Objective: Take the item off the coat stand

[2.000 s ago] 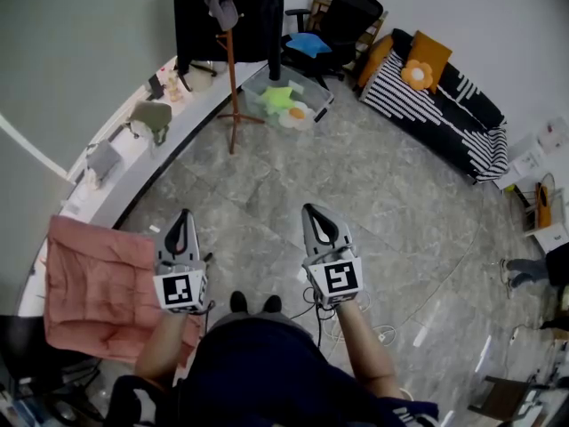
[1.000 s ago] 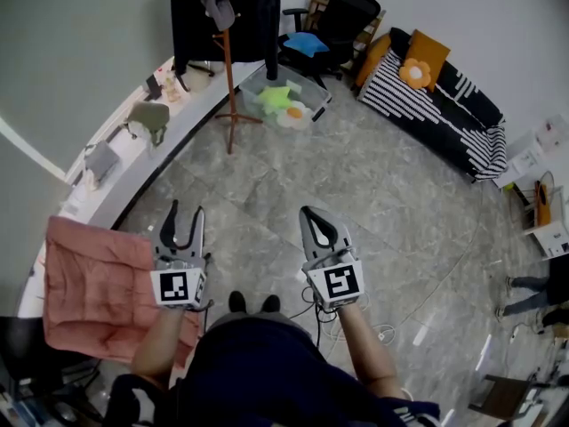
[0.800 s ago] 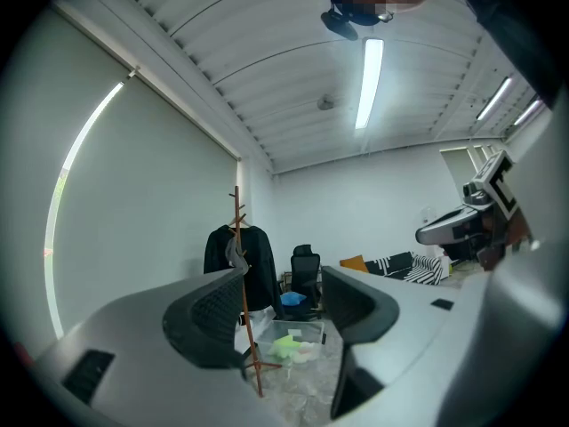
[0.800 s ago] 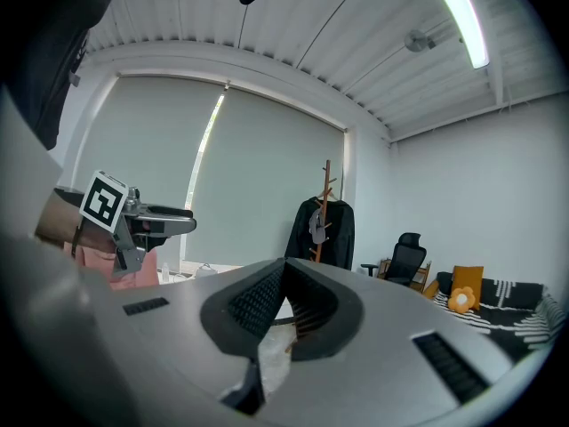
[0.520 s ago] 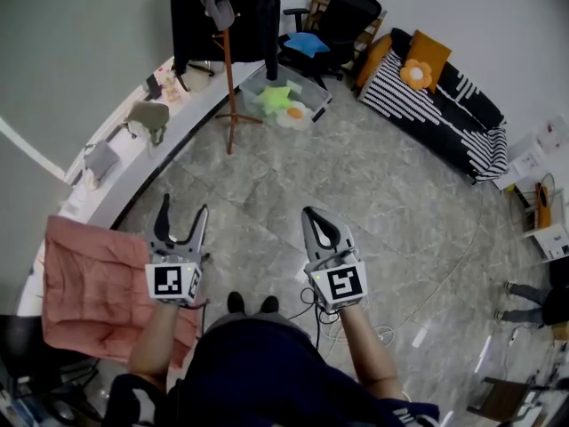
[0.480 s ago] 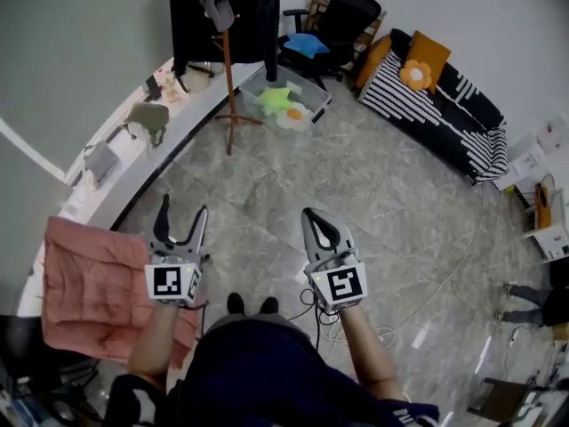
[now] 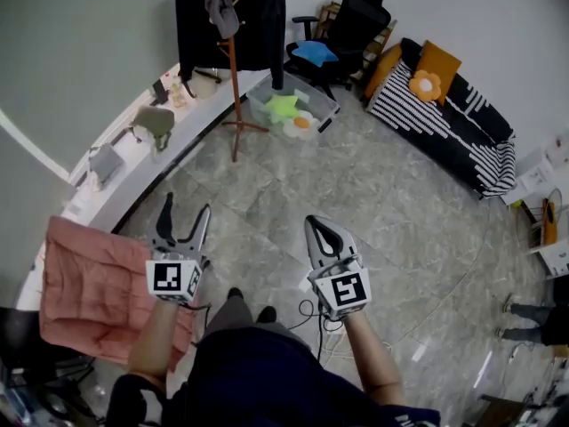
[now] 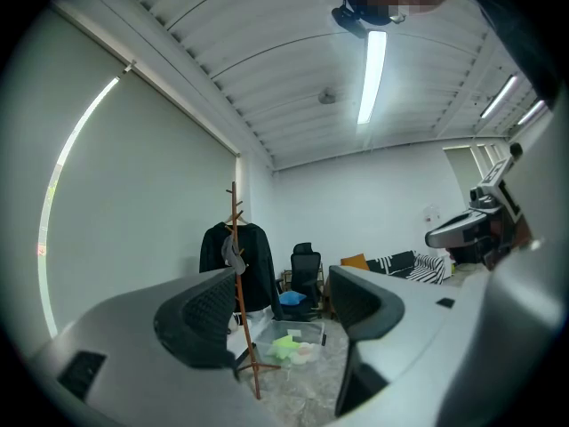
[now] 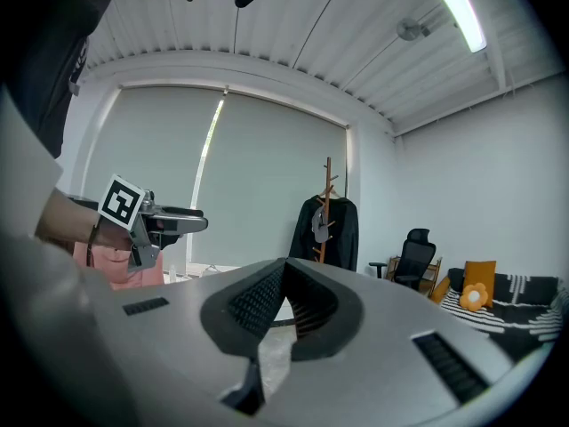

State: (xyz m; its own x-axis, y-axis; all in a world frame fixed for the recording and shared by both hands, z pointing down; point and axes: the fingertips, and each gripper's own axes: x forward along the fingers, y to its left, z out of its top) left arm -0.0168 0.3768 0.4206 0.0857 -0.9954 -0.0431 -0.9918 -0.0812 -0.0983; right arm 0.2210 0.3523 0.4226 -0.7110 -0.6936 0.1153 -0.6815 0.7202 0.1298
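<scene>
Well, at the far left a pink quilted cover (image 7: 89, 283) lies over the near end of the long white surface (image 7: 124, 181) that runs along the wall. A grey bag (image 7: 156, 123) sits further along, toward its far end.

The left tongs (image 7: 185, 207) hang over the floor (image 7: 356, 194) just beside the surface's front edge. They are released and spread wide, with nothing between them. Through the gap their own camera looks at the coat stand.

The coat stand (image 7: 233, 78) is upright on the floor by the far end of the surface, well apart from both tongs. A grey cap (image 7: 222, 7) hangs on its upper pegs and a black coat (image 7: 258, 16) hangs behind the pole. Neither is touched.

To the right of the person's feet the right tongs (image 7: 320, 229) are clenched, pad against pad, and grasp nothing.

Beyond them a clear bin (image 7: 293, 114) with green and white toys sits on the floor near the stand's foot. A black office chair (image 7: 351, 25) with a blue cushion comes next, against the back wall. Along the right edge of the floor stands a black-and-white striped sofa (image 7: 453, 132), carrying an orange flower pillow (image 7: 427, 83).
</scene>
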